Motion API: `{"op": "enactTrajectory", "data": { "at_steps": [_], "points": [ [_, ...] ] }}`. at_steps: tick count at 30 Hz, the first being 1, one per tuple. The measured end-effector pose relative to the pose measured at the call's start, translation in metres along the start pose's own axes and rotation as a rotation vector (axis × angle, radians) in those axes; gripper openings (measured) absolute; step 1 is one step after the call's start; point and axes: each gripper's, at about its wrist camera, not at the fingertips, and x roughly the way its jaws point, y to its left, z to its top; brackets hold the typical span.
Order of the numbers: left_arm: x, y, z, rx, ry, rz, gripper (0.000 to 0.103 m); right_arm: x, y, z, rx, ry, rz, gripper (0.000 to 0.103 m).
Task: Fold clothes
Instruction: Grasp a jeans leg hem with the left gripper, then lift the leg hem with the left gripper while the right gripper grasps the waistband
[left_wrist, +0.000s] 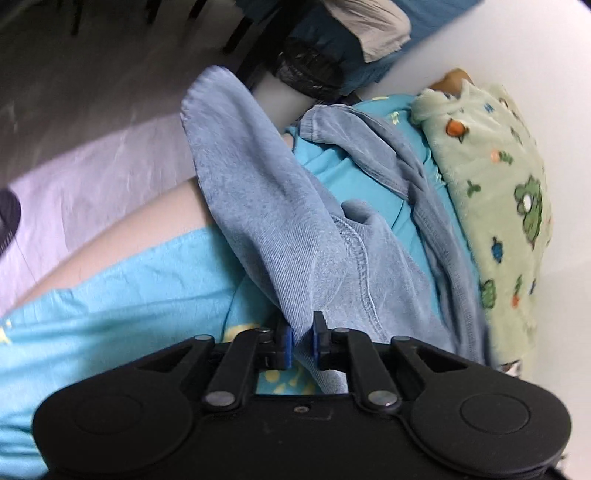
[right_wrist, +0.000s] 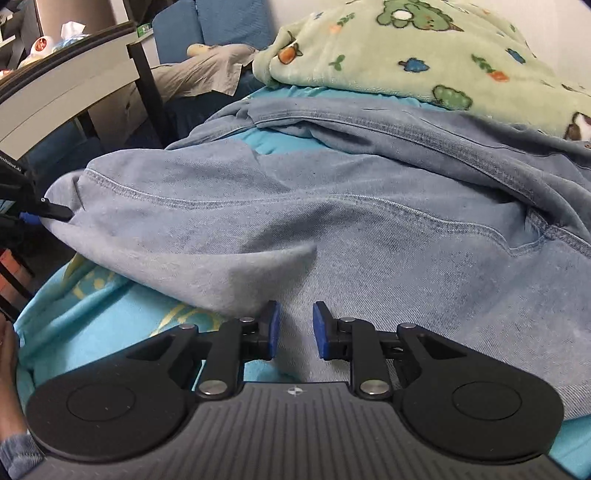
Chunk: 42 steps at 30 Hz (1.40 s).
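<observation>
On the bed, over the turquoise sheet, lies the grey-blue garment I'm meant to fold — spread loosely, with a stitched seam running across it and one part raised off the mattress. My left hand-held gripper is clenched on a bunched edge of that cloth; in the left wrist view the fabric runs up and away from between the blue pads. From the right wrist view I can see the same left tool at the far left edge, pinching a corner and holding it lifted. My right hand-held gripper is released, its jaws apart, hovering just over the near part of the garment, with nothing between them that I can make out.

I judge the cloth light, soft and limp — it drapes and creases wherever it isn't supported, so one grip will only drag a fold behind it. The sensible hold for the right side looks like the hem or a seam near the loose flap just left of the pads, where the doubled stitching gives some bite.

A green fleece blanket with printed animals sits beyond, touching the garment's far edge. I see no basket or box here.
</observation>
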Motion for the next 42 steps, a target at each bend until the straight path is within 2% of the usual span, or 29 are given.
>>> {"op": "enactTrajectory", "data": {
  "at_steps": [3, 5, 7, 12, 17, 23, 28, 29, 32, 34, 38, 40, 42],
  "points": [
    [-0.007, 0.005, 0.006, -0.052, -0.006, -0.020, 0.019, -0.007, 0.001, -0.005, 0.009, 0.002, -0.011, 0.022],
    [-0.005, 0.017, 0.012, -0.118, 0.013, -0.049, 0.039, -0.011, 0.002, -0.008, 0.005, 0.002, -0.023, 0.022],
    [-0.002, 0.033, 0.019, -0.211, 0.040, -0.072, 0.045, -0.014, 0.004, -0.011, 0.001, 0.001, -0.035, 0.022],
    [0.009, 0.080, 0.040, -0.484, 0.076, -0.117, 0.049, -0.015, 0.005, -0.011, 0.012, 0.002, -0.051, 0.022],
    [0.024, 0.117, 0.064, -0.687, 0.042, -0.136, 0.050, -0.017, 0.005, -0.011, 0.024, 0.004, -0.077, 0.023],
    [0.041, 0.129, 0.093, -0.685, 0.020, -0.221, 0.050, -0.020, -0.008, -0.006, 0.087, -0.013, -0.128, 0.028],
    [0.048, 0.135, 0.098, -0.647, 0.021, -0.188, 0.042, -0.029, -0.030, -0.001, 0.227, -0.050, -0.160, 0.029],
    [0.050, 0.136, 0.096, -0.645, 0.014, -0.188, 0.032, -0.034, -0.038, 0.001, 0.272, -0.070, -0.164, 0.029],
    [0.051, 0.134, 0.096, -0.624, -0.011, -0.188, 0.017, -0.060, -0.071, 0.005, 0.457, -0.156, -0.199, 0.033],
    [0.051, 0.132, 0.097, -0.602, -0.023, -0.176, 0.010, -0.083, -0.102, 0.008, 0.593, -0.204, -0.234, 0.033],
    [0.048, 0.126, 0.098, -0.566, -0.047, -0.146, 0.006, -0.131, -0.168, 0.005, 0.817, -0.275, -0.370, 0.035],
    [0.046, 0.122, 0.099, -0.546, -0.064, -0.133, 0.005, -0.155, -0.200, -0.006, 0.945, -0.282, -0.450, 0.043],
    [0.045, 0.119, 0.101, -0.521, -0.081, -0.118, 0.004, -0.173, -0.226, -0.025, 1.072, -0.283, -0.480, 0.045]
  ]
}}
